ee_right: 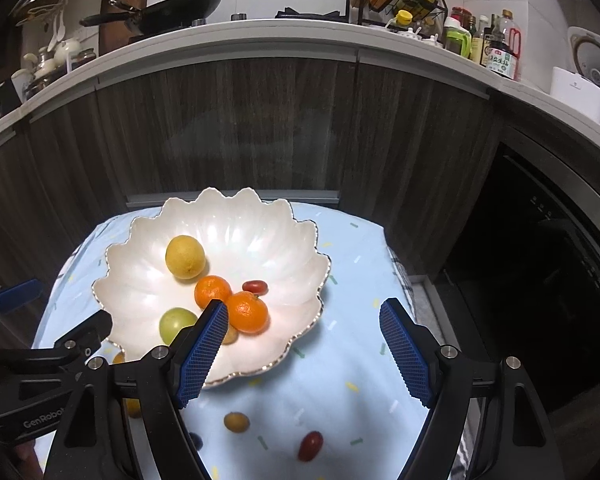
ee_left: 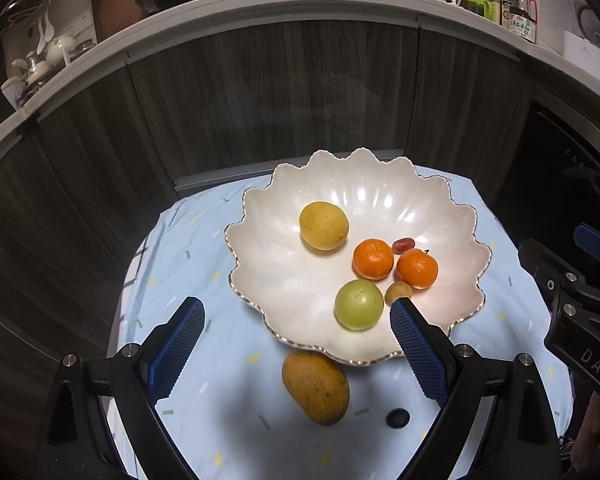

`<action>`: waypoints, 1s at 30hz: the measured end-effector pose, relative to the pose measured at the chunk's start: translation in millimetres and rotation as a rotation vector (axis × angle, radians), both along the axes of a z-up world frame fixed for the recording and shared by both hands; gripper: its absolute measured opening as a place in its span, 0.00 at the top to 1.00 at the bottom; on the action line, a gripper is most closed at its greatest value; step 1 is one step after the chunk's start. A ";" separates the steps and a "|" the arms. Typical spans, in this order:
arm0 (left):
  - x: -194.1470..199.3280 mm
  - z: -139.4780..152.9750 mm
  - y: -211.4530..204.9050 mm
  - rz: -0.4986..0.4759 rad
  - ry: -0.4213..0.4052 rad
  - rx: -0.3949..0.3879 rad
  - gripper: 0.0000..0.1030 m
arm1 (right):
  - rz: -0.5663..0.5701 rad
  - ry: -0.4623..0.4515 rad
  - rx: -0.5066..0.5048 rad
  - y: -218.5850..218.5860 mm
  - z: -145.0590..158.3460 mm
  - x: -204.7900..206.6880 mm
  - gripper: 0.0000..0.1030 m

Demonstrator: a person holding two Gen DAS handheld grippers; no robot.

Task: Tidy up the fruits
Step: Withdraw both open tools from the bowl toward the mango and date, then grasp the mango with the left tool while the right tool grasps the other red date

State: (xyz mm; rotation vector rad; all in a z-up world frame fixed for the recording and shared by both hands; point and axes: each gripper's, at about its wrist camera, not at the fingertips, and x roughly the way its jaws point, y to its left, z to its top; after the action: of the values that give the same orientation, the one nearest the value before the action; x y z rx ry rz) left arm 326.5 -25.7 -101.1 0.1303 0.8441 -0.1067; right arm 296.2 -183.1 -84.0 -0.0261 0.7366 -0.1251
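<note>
- Blue-padded left gripper [ee_left: 296, 320] is spread wide with nothing in it, hanging over the near rim of the bowl [ee_left: 260, 232] at the bottom of its view. Its left pad sits over the cloth [ee_left: 188, 240], its right pad over the bowl's near right edge.
- Between those pads, a bit further in, is the green fruit [ee_left: 359, 304], not touched. The mango [ee_left: 315, 387] lies on the cloth just below the bowl, tucked against its rim, with a small dark fruit [ee_left: 397, 417] to its right.
- Right gripper [ee_right: 302, 320] is open fairly wide too, empty. Left pad overlaps the bowl's lower right, right pad is over bare cloth.
- Loose on the cloth low in that view: a small yellowish fruit [ee_right: 236, 421] and a red one [ee_right: 310, 445].
- White scalloped bowl holds a yellow citrus [ee_left: 323, 225], two oranges [ee_left: 373, 259], a small red fruit [ee_left: 403, 245], a tiny tan one [ee_left: 398, 293] and the green fruit.
</note>
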 end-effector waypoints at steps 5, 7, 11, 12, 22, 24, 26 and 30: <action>-14.6 1.3 -0.7 -0.002 -0.013 0.015 0.08 | -0.010 0.001 -0.001 -3.3 -2.4 -12.6 0.24; -20.7 0.5 -1.3 -0.006 -0.019 0.024 0.08 | -0.016 0.002 -0.002 -4.4 -4.9 -18.1 0.24; -30.3 -3.8 -2.7 -0.003 -0.017 0.025 0.08 | -0.026 0.006 0.006 -8.7 -10.8 -27.0 0.24; -32.7 -5.2 -3.2 -0.005 -0.015 0.022 0.08 | -0.027 0.008 0.010 -9.8 -13.2 -29.1 0.24; -48.5 -27.3 -8.8 -0.015 -0.012 0.036 0.08 | -0.054 0.067 0.027 -17.6 -49.0 -45.1 0.24; -51.1 -32.6 -9.7 -0.020 -0.015 0.039 0.08 | -0.060 0.075 0.026 -18.2 -55.7 -48.3 0.24; -52.9 -36.9 -10.0 -0.022 -0.017 0.041 0.08 | -0.061 0.081 0.025 -18.2 -61.5 -50.9 0.24; -52.2 -48.7 -9.7 -0.026 0.011 0.026 0.08 | -0.070 0.095 0.032 -19.5 -71.4 -52.0 0.24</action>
State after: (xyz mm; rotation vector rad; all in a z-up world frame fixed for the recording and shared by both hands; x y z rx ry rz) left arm 274.3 -35.4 -149.8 0.1652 0.8552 -0.1211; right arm 244.2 -202.6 -155.4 0.0242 0.8343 -0.1802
